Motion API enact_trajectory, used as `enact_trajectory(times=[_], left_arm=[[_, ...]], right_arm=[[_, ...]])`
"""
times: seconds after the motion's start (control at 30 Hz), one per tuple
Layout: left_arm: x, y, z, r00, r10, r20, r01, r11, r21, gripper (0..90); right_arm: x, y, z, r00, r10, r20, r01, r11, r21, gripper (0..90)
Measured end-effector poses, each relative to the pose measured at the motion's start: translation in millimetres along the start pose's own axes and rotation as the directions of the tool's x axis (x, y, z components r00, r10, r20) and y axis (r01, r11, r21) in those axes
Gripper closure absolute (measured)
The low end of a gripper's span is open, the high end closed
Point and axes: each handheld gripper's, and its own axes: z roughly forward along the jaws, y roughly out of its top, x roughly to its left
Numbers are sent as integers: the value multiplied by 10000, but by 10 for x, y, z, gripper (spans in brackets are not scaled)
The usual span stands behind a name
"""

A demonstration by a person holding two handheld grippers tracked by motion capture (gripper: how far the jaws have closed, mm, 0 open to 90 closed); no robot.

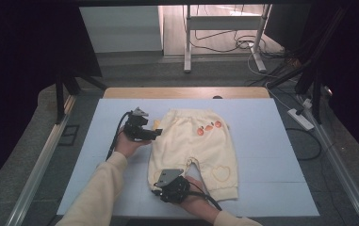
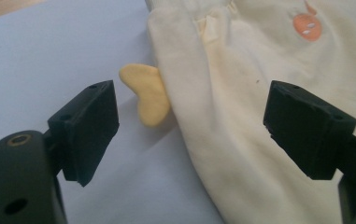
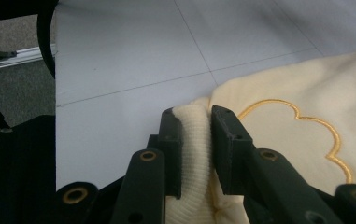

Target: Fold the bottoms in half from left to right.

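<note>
The right gripper (image 3: 196,140) is clamping the ribbed cuff of the cream cotton baby trousers (image 1: 193,141) lying mid-mat, at six o'clock. The left gripper (image 2: 189,126), jaws wide and empty, is hovering at the waistband's nine o'clock corner, so folding is only beginning; that grip and the fold itself are pending.

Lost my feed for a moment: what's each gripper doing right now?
Left gripper: open, nothing held, jaws either side of the pants' waist edge.
Right gripper: shut on the ribbed cuff of a pant leg.
</note>
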Motion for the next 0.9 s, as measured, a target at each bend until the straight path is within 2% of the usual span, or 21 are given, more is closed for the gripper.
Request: enact_trajectory(times=[0.13,0.17,0.3,0.4,0.47,0.53,0.7,0.9], left_arm=[[64,35,66,9998,-200,10,200,9998,-15,196],[74,44,82,10000,-72,-26,72,10000,51,201],[100,85,144,10000,-56,-14,56,9999,129,206],[95,131,198,9990,311,-315,-300,9990,337,206],[105,147,233,9997,187,-150,-183,9994,301,207],[102,162,276,9994,281,-189,-273,9988,416,210],[95,182,363,9996,279,29,-280,9983,520,221],[91,174,469,9992,390,28,-391,9946,959,278]], right_arm=[[-2,-1,0,10000,18,-18,-18,10000,-8,742],[-2,-1,-1,10000,21,-8,-21,10000,5,742],[0,-4,-2,10000,96,-6,-96,9999,-36,742],[1,-5,-1,10000,100,-3,-100,9999,-40,742],[2,-5,-2,10000,89,-10,-89,10000,-32,742],[1,-5,-3,10000,83,5,-83,10000,-13,741],[-2,-8,-6,9999,97,-29,-97,10000,5,741],[-3,-11,-6,9999,130,-46,-130,9999,0,740]])
